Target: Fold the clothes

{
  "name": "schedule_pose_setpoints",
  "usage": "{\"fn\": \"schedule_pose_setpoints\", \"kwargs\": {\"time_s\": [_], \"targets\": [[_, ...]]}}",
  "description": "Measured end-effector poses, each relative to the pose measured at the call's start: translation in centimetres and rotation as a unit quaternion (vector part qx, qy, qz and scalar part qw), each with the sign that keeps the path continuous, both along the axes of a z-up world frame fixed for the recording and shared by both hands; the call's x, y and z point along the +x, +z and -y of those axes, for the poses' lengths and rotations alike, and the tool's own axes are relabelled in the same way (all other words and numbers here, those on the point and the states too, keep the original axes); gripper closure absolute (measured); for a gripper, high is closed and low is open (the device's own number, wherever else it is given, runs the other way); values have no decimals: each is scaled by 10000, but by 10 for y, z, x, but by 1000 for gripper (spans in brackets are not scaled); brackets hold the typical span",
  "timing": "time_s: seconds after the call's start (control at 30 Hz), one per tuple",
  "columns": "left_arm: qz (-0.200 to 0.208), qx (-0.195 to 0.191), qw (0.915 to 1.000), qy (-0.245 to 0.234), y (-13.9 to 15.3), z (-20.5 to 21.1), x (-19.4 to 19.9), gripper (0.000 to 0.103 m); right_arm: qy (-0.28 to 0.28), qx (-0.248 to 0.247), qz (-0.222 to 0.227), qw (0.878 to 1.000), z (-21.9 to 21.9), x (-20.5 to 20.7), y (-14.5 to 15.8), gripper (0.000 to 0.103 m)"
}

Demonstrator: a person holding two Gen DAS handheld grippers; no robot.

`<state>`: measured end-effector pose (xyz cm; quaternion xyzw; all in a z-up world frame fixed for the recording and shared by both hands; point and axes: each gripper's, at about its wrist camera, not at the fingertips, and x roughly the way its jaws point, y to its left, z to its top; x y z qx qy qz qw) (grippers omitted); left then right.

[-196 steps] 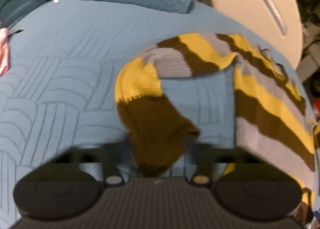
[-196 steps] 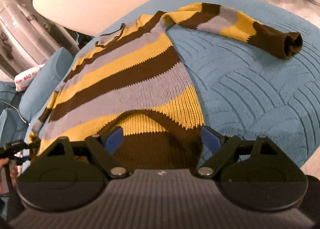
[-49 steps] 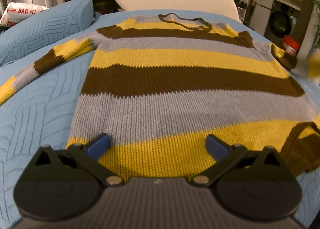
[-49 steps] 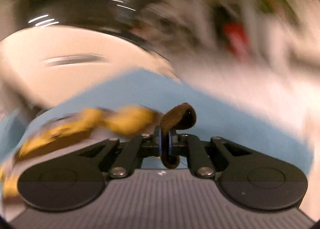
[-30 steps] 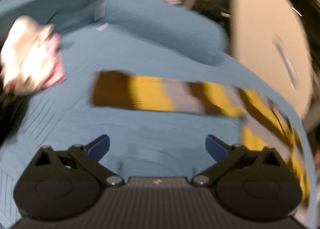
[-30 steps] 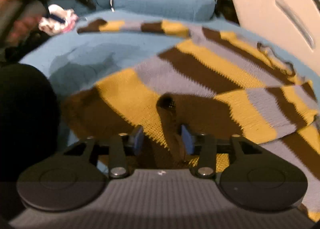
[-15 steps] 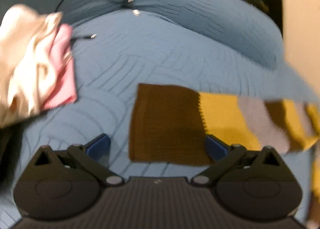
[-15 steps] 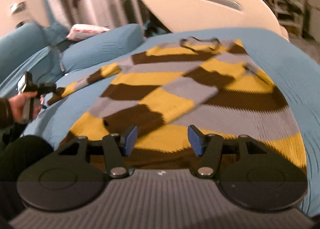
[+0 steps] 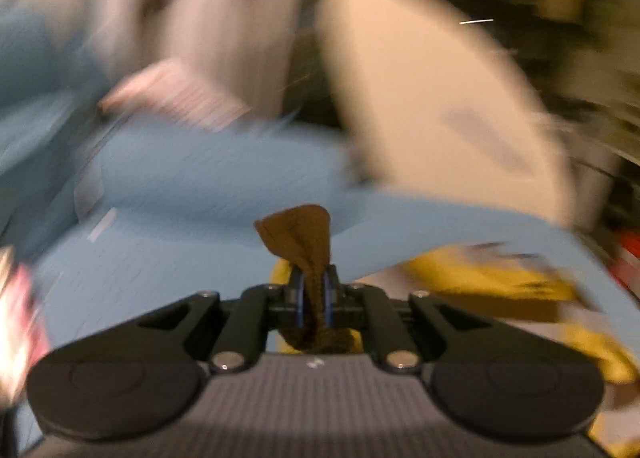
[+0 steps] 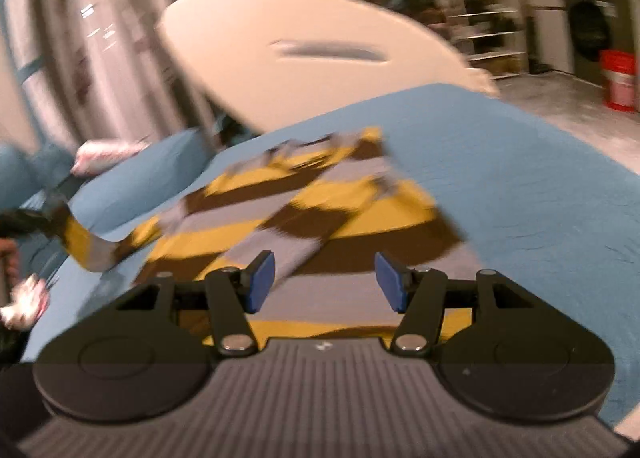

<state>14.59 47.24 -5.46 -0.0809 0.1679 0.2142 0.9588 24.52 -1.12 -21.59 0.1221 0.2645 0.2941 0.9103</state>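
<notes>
Left tool [image 9: 312, 298] now clamps cuff [image 9: 298, 234]; one sweater [image 10: 320, 202].

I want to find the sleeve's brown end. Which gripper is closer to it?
Left. The left gripper pinches the brown cuff; the right gripper hovers open above the sweater.

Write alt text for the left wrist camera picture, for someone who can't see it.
The left gripper has its two fingers pinched shut on the brown cuff of a striped sweater, lifted above a blue bedspread. The picture is badly motion-blurred; a pale rounded headboard stands behind.
</notes>
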Motion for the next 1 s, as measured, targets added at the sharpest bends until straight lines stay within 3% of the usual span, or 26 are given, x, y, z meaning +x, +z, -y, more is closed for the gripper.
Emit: {"fn": "schedule_pose_setpoints", "kwargs": {"time_s": [0.1, 0.17, 0.2, 0.27, 0.33, 0.4, 0.43, 0.47, 0.53, 0.57, 0.6, 0.73, 0.8, 0.87, 0.93, 1.0], "targets": [[290, 480, 9886, -1397, 32, 104, 40, 91, -493, 252, -166, 9983, 35, 7, -15, 44], [39, 359, 9731, -2274, 16, 179, 75, 88, -702, 537, -328, 9955, 51, 11, -22, 42], [-278, 218, 9658, -2568, -3, 208, 92, 87, -823, 886, -476, 9915, 64, 13, -27, 42], [-1046, -71, 9474, -3024, -50, 263, 127, 86, -952, 1107, -520, 9879, 73, 15, -30, 42], [-2073, -468, 9307, -2976, -112, 292, 155, 86, -1027, 1275, -710, 9840, 79, 19, -36, 42], [-2653, -830, 9227, -2670, -156, 299, 167, 84, -1082, 1371, -865, 9808, 82, 23, -40, 42], [-2604, -816, 9255, -2625, -160, 299, 164, 82, -1104, 1407, -930, 9795, 84, 24, -42, 42], [-2466, -714, 9300, -2630, -158, 300, 161, 73, -1108, 1442, -975, 9785, 87, 25, -44, 42], [-2511, -554, 9275, -2714, -148, 300, 160, 47, -1150, 1525, -1008, 9764, 90, 25, -46, 42], [-2499, -466, 9271, -2754, -139, 300, 156, 29, -1172, 1589, -1027, 9749, 92, 26, -48, 42], [-2364, -386, 9310, -2755, -127, 297, 150, 19, -1170, 1656, -1055, 9735, 93, 28, -50, 42], [-1826, -194, 9513, -2474, -90, 266, 114, 5, -948, 1580, -1074, 9770, 80, 33, -48, 42], [-1706, -78, 9629, -2092, -82, 238, 96, 0, -697, 1363, -948, 9837, 68, 32, -44, 42], [-1881, 136, 9719, -1405, -84, 200, 81, 0, -295, 1007, -717, 9919, 51, 29, -38, 42], [-2201, 155, 9716, -850, -89, 166, 73, 0, 114, 567, -441, 9974, 29, 25, -32, 42], [-2719, -61, 9620, -232, -104, 124, 67, 0, 511, 74, -118, 9986, 3, 21, -28, 42]]}}
